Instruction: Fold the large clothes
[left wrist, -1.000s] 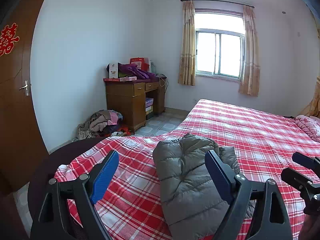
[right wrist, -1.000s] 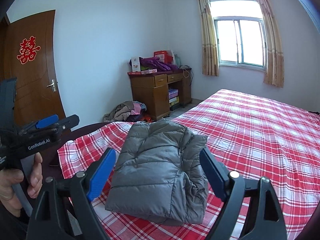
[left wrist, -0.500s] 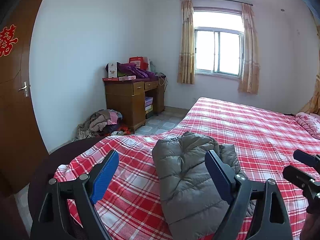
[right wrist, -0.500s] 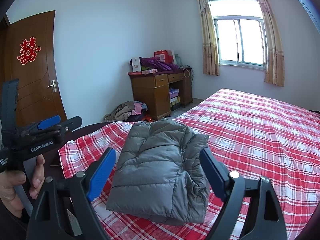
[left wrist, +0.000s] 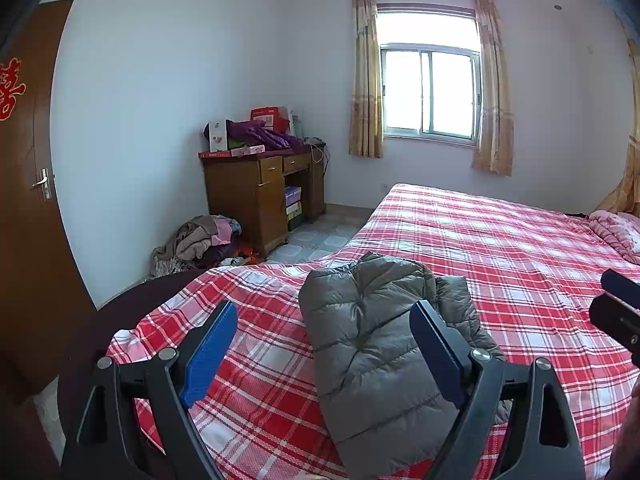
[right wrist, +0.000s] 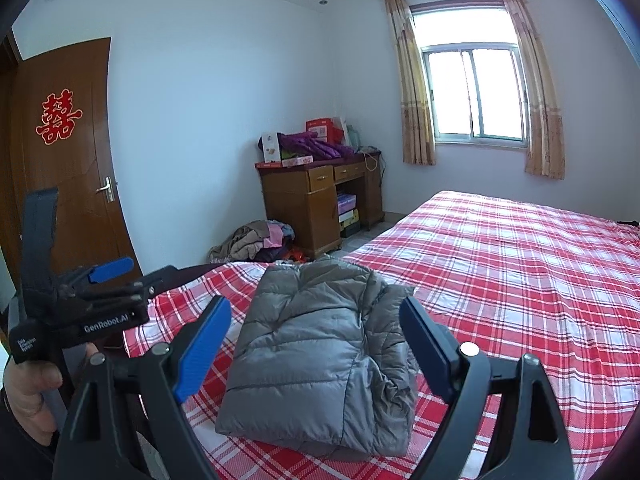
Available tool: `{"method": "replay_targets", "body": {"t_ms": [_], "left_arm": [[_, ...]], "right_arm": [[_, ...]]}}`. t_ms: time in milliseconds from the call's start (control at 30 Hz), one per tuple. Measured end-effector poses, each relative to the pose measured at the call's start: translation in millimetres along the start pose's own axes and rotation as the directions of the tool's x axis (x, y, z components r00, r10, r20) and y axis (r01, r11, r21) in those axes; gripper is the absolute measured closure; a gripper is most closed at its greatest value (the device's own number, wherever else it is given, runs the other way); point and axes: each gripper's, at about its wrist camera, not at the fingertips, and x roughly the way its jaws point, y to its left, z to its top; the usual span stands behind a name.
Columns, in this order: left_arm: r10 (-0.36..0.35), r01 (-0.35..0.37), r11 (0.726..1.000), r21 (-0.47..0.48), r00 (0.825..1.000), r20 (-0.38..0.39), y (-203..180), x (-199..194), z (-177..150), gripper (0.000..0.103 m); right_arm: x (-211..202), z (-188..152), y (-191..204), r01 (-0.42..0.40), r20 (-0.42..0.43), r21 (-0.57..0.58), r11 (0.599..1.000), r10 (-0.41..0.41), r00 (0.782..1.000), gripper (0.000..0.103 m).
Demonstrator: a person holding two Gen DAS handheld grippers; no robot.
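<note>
A grey quilted puffer jacket (right wrist: 320,352), folded into a plump rectangle, lies on the red-and-white plaid bed sheet (right wrist: 520,280) near the corner. Left tongs (left wrist: 320,348) spread, empty; right tongs (right wrist: 316,340) have just widened, nothing pinched.

The red plaid bed (right wrist: 520,264) lies bare across the right half of both views, open room for a pass. The folded grey jacket (right wrist: 320,344) fills the lower centre (the one bulk on the sheet). At lower left in the right wrist view, the left gripper (right wrist: 116,276) and the hand (right wrist: 28,384) holding it crowd the bed's corner; a pink quilt (left wrist: 616,228) sits at far right in the left wrist view.
</note>
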Motion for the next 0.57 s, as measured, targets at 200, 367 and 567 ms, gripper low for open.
{"method": "replay_targets", "body": {"t_ms": [200, 367, 567], "left_arm": [[0.013, -0.013, 1.000, 0.024, 1.000, -0.012, -4, 5, -3, 0.015], [0.019, -0.018, 0.999, 0.047, 1.000, -0.016, -9, 9, -6, 0.015], [0.007, -0.006, 0.998, 0.069, 1.000, -0.016, -16, 11, -10, 0.015]], "right_arm": [[-1, 1, -2, -0.005, 0.009, 0.006, 1.000, 0.005, 1.000, 0.011], [0, 0, -3, -0.007, -0.001, 0.003, 1.000, 0.007, 1.000, 0.011], [1, -1, -3, -0.008, -0.010, 0.004, 1.000, 0.008, 1.000, 0.011]]}}
